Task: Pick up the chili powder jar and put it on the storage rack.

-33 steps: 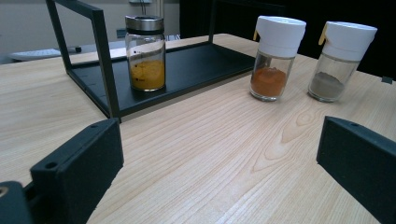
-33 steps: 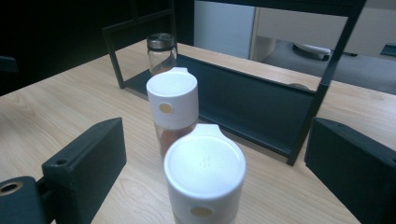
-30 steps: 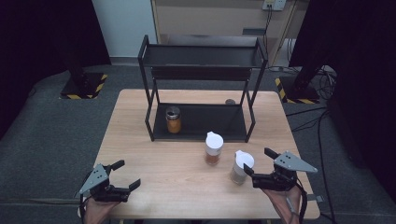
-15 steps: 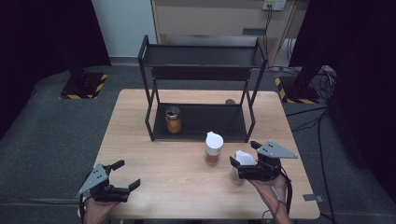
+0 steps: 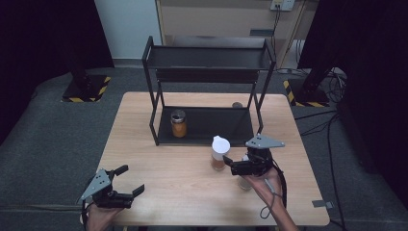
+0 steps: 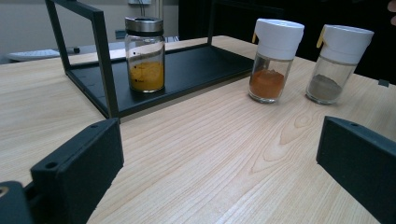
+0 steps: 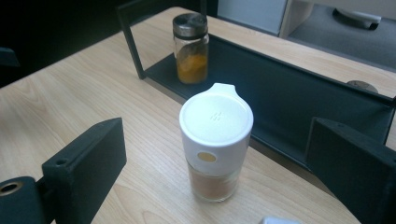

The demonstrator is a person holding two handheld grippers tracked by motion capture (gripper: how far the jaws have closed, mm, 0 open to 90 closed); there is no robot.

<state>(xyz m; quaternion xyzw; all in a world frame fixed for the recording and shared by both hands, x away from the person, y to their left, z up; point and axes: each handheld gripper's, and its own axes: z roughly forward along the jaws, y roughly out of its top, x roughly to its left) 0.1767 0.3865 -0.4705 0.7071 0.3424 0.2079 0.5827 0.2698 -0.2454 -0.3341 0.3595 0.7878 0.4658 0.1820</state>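
Shifted leftward from the table's right edge, right gripper (image 5: 230, 166) wide open and empty before the white-capped orange spice jar (image 7: 215, 144) near the rack's (image 5: 207, 126) front edge; no readable writing.

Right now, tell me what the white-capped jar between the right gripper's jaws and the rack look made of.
White-capped jar: clear, glossy body, probably glass, since the brown powder shows through it; matte white cap, likely plastic, with a moulded spout tab. Rack: thin square black bars and a flat tray, matte finish, probably painted metal, though the look leaves that open.
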